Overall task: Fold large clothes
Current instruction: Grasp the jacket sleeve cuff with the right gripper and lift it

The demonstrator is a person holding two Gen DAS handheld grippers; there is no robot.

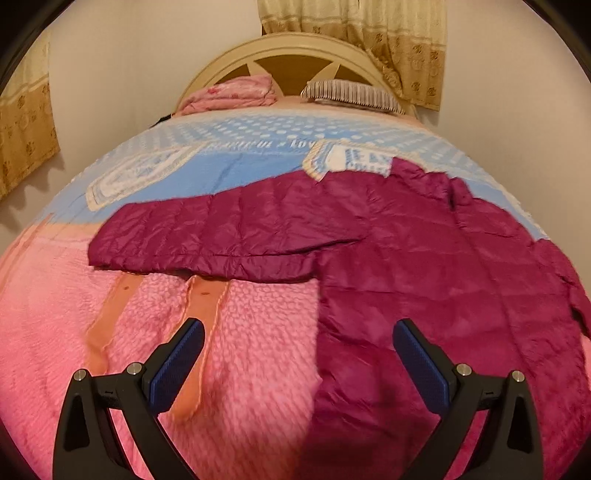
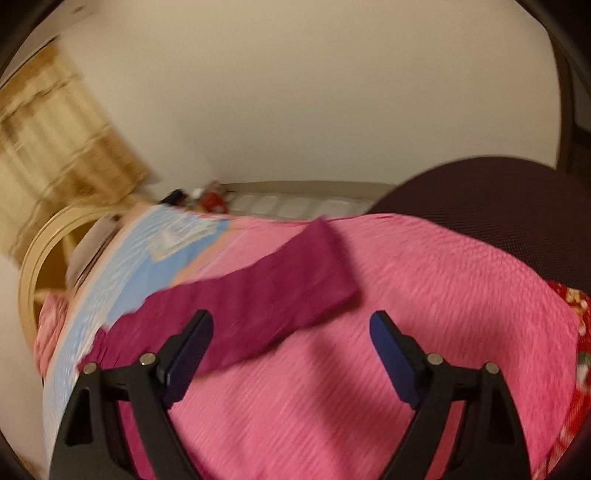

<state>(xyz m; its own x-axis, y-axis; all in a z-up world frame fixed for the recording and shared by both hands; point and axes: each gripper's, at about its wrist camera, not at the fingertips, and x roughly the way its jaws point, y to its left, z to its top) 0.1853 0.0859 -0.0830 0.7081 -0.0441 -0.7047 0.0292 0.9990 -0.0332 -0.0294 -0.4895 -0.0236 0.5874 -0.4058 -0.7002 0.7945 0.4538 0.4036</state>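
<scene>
One large magenta quilted jacket [image 1: 424, 258] lies spread flat on the bed, and we see it best from the left wrist view: its body covers the right part of the bedding, and one sleeve [image 1: 207, 236] stretches out to the left, lying across the line where the blue patterned sheet [image 1: 240, 166] meets the pink textured blanket [image 1: 258, 350]. In the right wrist view we see the jacket [image 2: 258, 299] as a long blurred band running from lower left to upper right over the same pink blanket [image 2: 424, 295], its squared end resting on the pink cloth.

Our left gripper [image 1: 298, 343] hangs above the bed with its blue-padded fingers [image 1: 177, 365] spread wide; the jacket's near edge lies below the gap, nearer the right finger, and nothing is pinched between the pads. Our right gripper [image 2: 291, 339] is wide as well, its pads clear of the cloth: the left finger stands in front of the jacket band, while the right one is over bare pink blanket.

Farther out, we see a folded pink quilt [image 1: 236, 94] and a striped pillow [image 1: 354, 94] at the head of the bed, against a cream arched headboard [image 1: 229, 62]. Beige patterned curtains [image 1: 369, 33] hang on the pale wall behind. In the right wrist view a dark maroon rounded surface [image 2: 498, 199] sits beyond the blanket's far edge; what it is we cannot tell.
</scene>
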